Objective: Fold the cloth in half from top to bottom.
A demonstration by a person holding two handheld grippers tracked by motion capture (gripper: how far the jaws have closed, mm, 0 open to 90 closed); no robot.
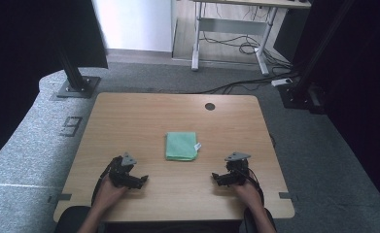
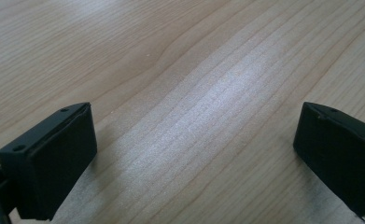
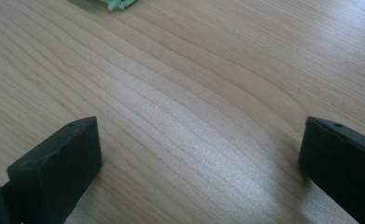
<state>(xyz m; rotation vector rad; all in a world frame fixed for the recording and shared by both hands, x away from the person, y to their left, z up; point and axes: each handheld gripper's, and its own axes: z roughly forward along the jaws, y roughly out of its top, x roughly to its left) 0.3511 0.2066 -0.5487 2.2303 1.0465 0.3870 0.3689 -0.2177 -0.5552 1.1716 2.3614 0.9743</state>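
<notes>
High view first: my left gripper (image 1: 140, 180) sits low on the table (image 1: 129, 116), near the front edge, w/ my left hand (image 1: 111, 190) behind it. My right gripper (image 1: 217, 177) mirrors it on the other side, right hand (image 1: 246, 191) behind. Both point inward toward each other. Green cloth (image 1: 181, 146) lies folded flat between them but further up the table, apart from both grippers, w/ a small white tag at its right edge.

Left gripper view: jaws spread wide, nothing btwn them, just bare wood grain underneath. Tips hang close over the tabletop.

Right gripper view: same story, jaws wide apart & holding nothing, wood below. A corner of the green cloth (image 3: 117, 4) peeks in at the top edge, well clear of the jaws.
</notes>
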